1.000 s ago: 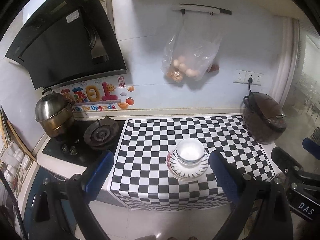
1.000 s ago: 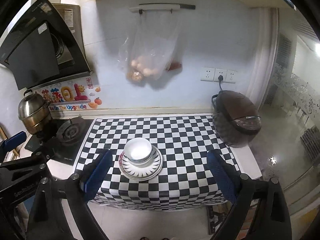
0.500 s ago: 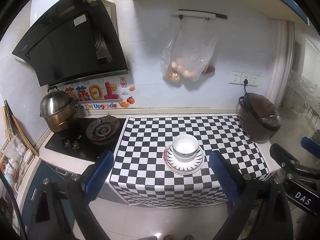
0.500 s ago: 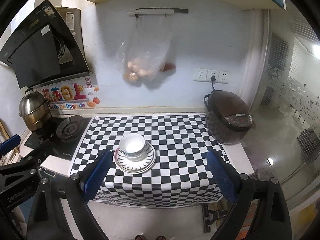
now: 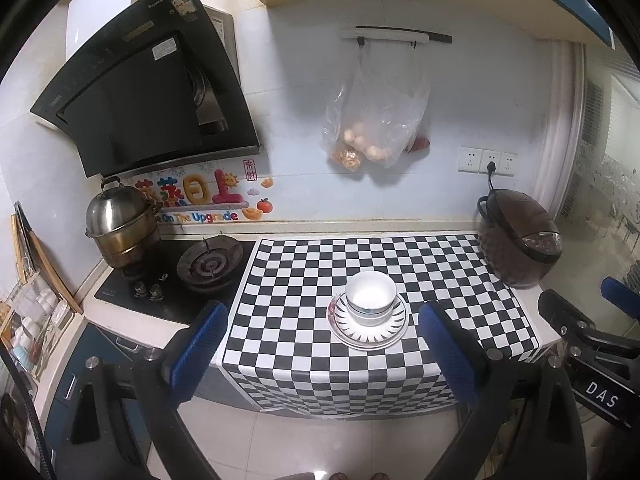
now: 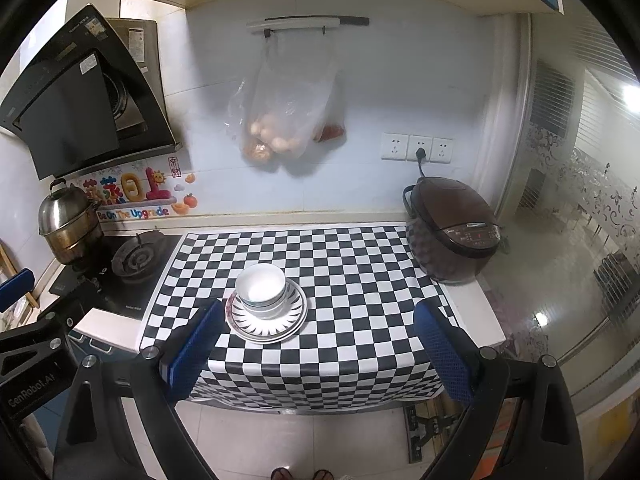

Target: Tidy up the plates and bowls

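White bowls (image 5: 371, 297) (image 6: 261, 289) sit nested on a stack of plates (image 5: 368, 330) (image 6: 267, 318) with black rays, near the front of the black-and-white checkered counter (image 5: 320, 272) (image 6: 352, 280). My left gripper (image 5: 324, 346) hangs open well back from the counter, over the floor, nothing between its blue pads. My right gripper (image 6: 318, 344) is open too, equally far back and empty. Each gripper shows at the edge of the other's view.
A brown rice cooker (image 5: 520, 242) (image 6: 454, 230) stands at the counter's right end. At left are a gas hob (image 5: 208, 266) (image 6: 138, 258) and a steel steamer pot (image 5: 118, 220) (image 6: 68, 224) under a black hood (image 5: 148, 100). A plastic bag (image 5: 376, 124) hangs on the wall.
Both grippers have drawn back and up from the counter, so the bowls and plates look smaller and farther. Both stay open. The stack has not moved.
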### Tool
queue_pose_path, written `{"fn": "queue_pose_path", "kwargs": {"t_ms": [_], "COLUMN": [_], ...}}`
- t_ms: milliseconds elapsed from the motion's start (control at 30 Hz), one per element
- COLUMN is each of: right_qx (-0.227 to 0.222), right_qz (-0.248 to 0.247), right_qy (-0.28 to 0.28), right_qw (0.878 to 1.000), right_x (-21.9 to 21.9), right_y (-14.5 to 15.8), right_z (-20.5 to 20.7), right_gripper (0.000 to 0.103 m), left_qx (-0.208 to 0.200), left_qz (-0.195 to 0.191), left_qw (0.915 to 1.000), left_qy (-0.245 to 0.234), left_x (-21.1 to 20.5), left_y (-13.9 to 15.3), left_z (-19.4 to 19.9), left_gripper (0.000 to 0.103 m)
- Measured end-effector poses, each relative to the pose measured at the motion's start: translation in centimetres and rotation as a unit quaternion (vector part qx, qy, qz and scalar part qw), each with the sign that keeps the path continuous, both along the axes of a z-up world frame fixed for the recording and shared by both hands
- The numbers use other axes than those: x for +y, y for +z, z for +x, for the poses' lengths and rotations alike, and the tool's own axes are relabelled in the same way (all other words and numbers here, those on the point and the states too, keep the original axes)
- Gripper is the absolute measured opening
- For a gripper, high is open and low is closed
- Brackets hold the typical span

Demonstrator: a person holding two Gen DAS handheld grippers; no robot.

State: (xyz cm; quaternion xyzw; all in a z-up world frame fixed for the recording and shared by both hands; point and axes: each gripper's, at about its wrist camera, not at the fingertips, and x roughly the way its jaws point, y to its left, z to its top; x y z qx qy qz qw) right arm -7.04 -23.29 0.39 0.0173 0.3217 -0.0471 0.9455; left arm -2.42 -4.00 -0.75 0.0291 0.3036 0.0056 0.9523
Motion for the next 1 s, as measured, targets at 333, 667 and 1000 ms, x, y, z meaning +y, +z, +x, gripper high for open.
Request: {"fn": "queue_pose_path", "kwargs": {"t_ms": [333,667,1000], "right_qx": [-0.001,-0.002,0.000], "right_qz": [0.001,0.000,0.002], "right_qy": [0.002,-0.002,-0.002], "right_qw": [1.000,1.000,1.000], "right_x": [0.00,-0.50,-0.70], "right_y": [0.01,0.14,0.04], "right_z": [-0.14,-0.25,-0.31], "right_gripper": [0.097,0.097,0.097], "left_qx": [0.002,0.001,0.004], "left_qz": [-0.003,-0.004,-0.003], "left_qw": [1.0000,1.0000,1.0000], "left_qy": [0.007,0.005,0.003], "left_x": [0.01,-0.21,-0.46], "left_y": [-0.04,-0.05,-0.08], "left_z": [-0.14,-0.18,-0.28], "left_gripper": [0.098,0.098,0.098]}}
